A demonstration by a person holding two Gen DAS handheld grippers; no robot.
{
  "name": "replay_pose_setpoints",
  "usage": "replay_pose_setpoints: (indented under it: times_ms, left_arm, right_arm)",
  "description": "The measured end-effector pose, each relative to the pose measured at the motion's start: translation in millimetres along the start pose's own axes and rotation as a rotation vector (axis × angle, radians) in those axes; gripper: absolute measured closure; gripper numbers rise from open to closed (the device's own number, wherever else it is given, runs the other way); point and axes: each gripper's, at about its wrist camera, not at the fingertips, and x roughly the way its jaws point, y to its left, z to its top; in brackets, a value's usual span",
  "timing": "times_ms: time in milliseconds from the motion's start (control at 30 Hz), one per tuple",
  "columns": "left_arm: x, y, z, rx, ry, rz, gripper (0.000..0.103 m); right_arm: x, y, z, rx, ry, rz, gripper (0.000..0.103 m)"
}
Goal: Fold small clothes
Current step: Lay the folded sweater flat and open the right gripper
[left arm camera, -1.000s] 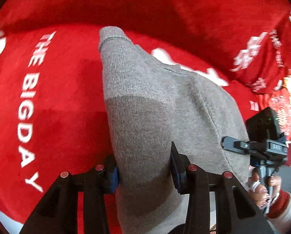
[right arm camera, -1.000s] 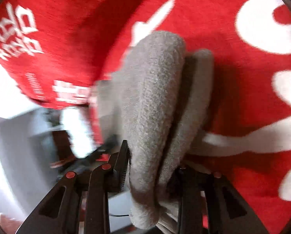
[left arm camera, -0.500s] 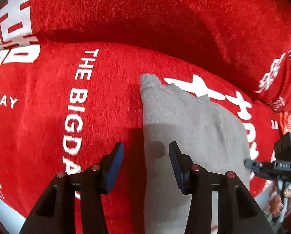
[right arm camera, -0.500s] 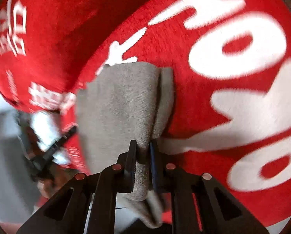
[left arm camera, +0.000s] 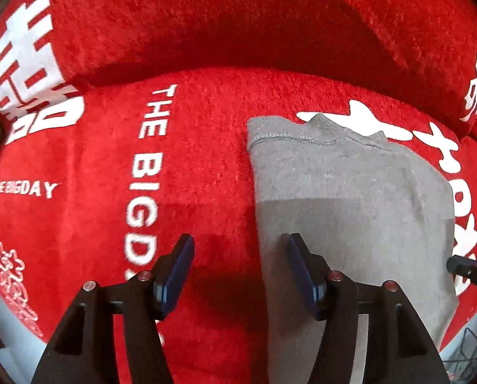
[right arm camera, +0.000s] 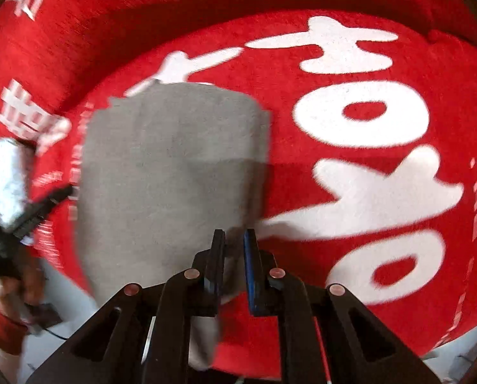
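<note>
A small grey knit sweater lies flat and folded lengthwise on a red plush cover, collar at the far end. My left gripper is open and empty, straddling the sweater's left edge just above it. In the right wrist view the sweater lies left of centre. My right gripper sits at the sweater's near right corner, jaws nearly together with a narrow gap; whether cloth is still between them is unclear.
The red cover with white lettering spreads over a cushioned seat and a backrest behind. The other gripper and the hand holding it show at the left of the right wrist view. The seat's front edge is near.
The sweater went from held up to lying flat on the cover. My left gripper let go and pulled back. My right gripper drew back toward the near right corner.
</note>
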Motion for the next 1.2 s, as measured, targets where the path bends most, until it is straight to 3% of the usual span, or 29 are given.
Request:
replay_pose_setpoints:
  times_ms: [67,267,433,767,1200]
  left_arm:
    - [-11,3,-9,-0.01,0.001,-0.025,0.041]
    - [-26,0,-46,-0.001,0.035,-0.033,0.041]
    - [-23,0,-62,-0.032,0.046,-0.028,0.041]
    - [-23,3,-62,-0.059,0.054,-0.047,0.041]
    - [-27,3,-65,-0.076,0.07,-0.042,0.041]
  right_arm:
    - [-9,7,-10,0.015,-0.007,0.059,0.091]
    - [-8,25,-27,0.015,0.003,0.113,0.09]
    - [15,37,-29,-0.035,0.042,0.015,0.09]
    - [23,46,-31,-0.086,0.054,-0.065,0.092]
    - [21,41,-41,-0.008,0.079,-0.082,0.092]
